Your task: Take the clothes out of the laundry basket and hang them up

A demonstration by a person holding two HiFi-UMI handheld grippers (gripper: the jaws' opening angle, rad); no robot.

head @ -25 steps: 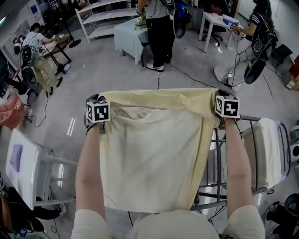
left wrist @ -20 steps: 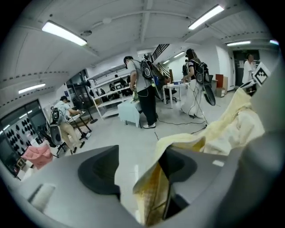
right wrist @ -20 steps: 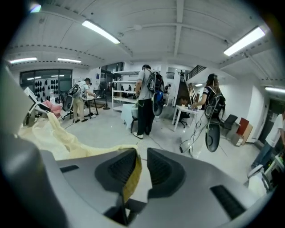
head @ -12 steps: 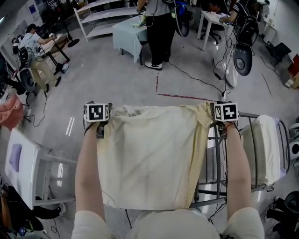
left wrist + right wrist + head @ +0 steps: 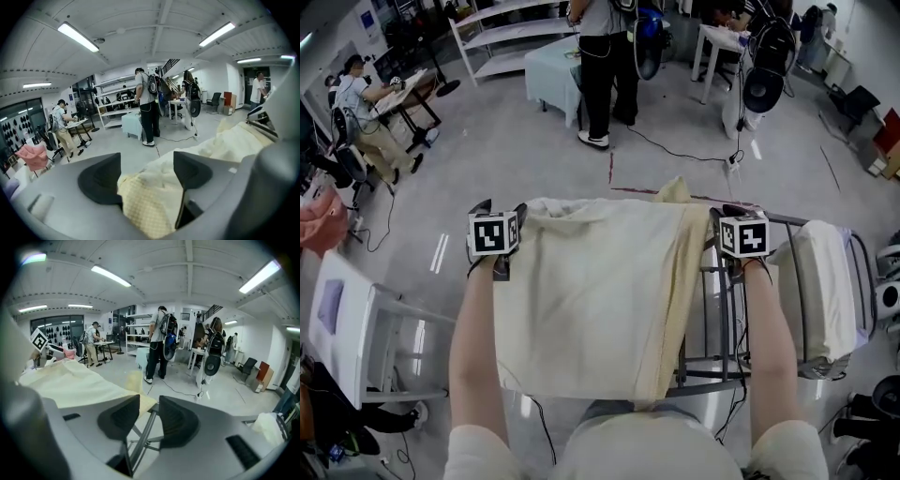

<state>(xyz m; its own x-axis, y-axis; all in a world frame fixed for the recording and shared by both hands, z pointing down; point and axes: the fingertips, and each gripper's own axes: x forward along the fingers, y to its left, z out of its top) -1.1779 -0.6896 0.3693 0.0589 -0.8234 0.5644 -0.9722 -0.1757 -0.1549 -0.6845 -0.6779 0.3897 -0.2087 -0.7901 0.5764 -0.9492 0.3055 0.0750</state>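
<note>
- Pale yellow garment (image 5: 600, 300) is draped over the left half of the drying rack (image 5: 727, 319). Its top edge lies along the rack's far rail and its hem hangs toward the near side.
- left gripper (image 5: 146, 166): at the rack's far-left corner. Jaws have just been opening and now stand wide. A bunched fold of the garment lies loose between them, with the pads not pressing.
- right gripper (image 5: 150, 420): at the rack's far rail, just right of the garment. Jaws just opened, then eased in a bit, leaving a narrow gap. 1 rack rod (image 5: 140, 437) shows through it; nothing is gripped.
- 1 white cloth (image 5: 820, 281) lies over the rack's right end.
</note>
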